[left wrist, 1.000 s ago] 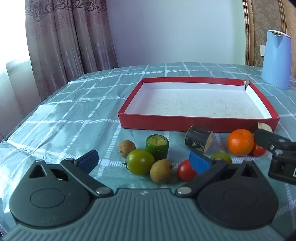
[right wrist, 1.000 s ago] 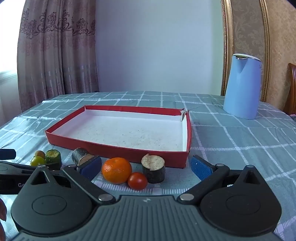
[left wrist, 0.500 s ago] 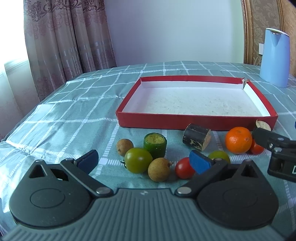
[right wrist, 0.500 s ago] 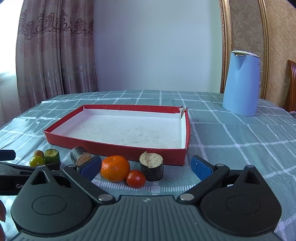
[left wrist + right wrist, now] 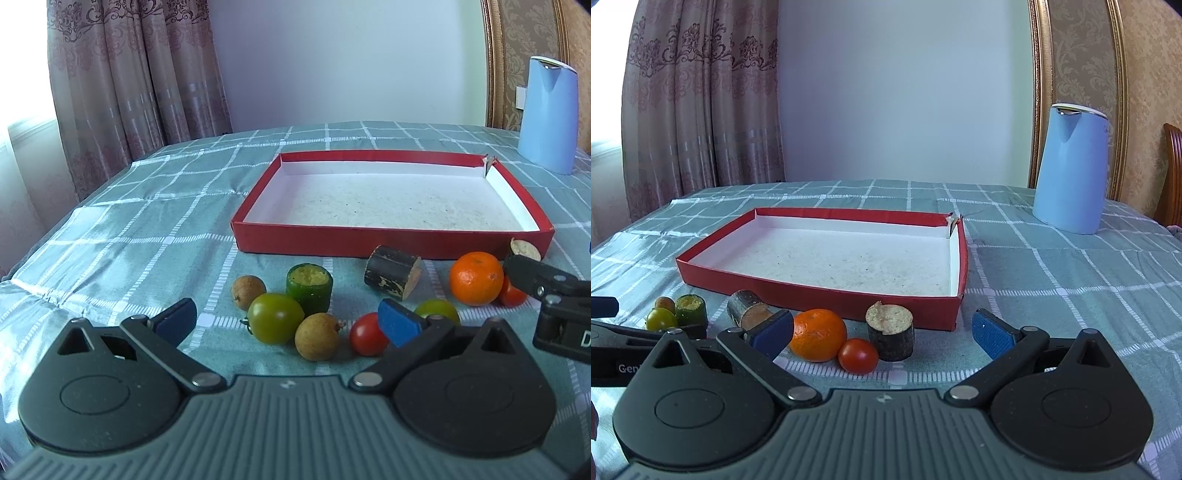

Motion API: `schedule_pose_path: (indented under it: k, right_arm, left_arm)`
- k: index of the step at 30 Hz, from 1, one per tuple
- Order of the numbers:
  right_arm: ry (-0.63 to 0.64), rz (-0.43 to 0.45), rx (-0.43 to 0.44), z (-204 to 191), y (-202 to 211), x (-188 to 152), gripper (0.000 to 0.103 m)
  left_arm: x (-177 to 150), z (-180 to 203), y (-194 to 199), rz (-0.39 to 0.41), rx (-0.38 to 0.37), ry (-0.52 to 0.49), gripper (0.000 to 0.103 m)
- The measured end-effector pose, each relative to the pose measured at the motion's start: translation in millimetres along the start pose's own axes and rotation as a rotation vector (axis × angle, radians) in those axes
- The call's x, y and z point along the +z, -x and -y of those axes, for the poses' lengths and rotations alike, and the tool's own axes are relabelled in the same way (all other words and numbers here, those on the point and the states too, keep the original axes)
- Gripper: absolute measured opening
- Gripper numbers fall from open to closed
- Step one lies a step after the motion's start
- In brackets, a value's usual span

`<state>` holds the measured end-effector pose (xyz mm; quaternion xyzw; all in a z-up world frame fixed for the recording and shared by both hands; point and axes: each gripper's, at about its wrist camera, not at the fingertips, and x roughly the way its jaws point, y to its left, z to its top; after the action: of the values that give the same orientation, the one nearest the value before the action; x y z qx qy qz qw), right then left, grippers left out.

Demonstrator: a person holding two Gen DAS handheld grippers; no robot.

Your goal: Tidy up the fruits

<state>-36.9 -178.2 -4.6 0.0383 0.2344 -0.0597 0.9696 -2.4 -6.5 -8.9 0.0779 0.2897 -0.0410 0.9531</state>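
Both of my grippers have eased back and risen a little over the last second, so the fruits sit slightly farther ahead of my fingers; nothing on the surface has shifted. My left gripper (image 5: 286, 319) hangs spread wide, holding nothing. Between and just beyond its fingers lie a longan (image 5: 248, 292), a green tomato (image 5: 275, 317), a green cut chunk (image 5: 309, 286), a second longan (image 5: 317, 336) and a red cherry tomato (image 5: 366, 334). My right gripper (image 5: 882, 330) is likewise spread and holds nothing, with the mandarin (image 5: 818, 334), another red cherry tomato (image 5: 858, 355) and a dark cut stalk piece (image 5: 890, 330) just ahead of it. Beyond them all, the red tray (image 5: 827, 297) holds no fruit. I judge the sorting has not begun; I am only lining up a first pick.
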Motion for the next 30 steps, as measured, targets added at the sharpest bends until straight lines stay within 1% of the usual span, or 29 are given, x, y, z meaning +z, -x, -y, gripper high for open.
schedule_pose_path:
  k: [10,16,30]
  right_arm:
    - [-0.021,-0.009,-0.01,5.2,-3.2,0.1,0.103]
    - [-0.003,0.009,-0.023,3.6,-1.6,-1.0,0.103]
    - [-0.005,0.008,-0.03,4.5,-2.7,-0.9,0.103]
  left_arm:
    - [0.5,0.7,-0.2,-0.001,-0.003,-0.003,0.103]
    - [0.5,1.0,-1.2,-0.002,-0.008,-0.003,0.103]
    - [0.2,-0.9,-4.0,0.0,-0.016,-0.005,0.103]
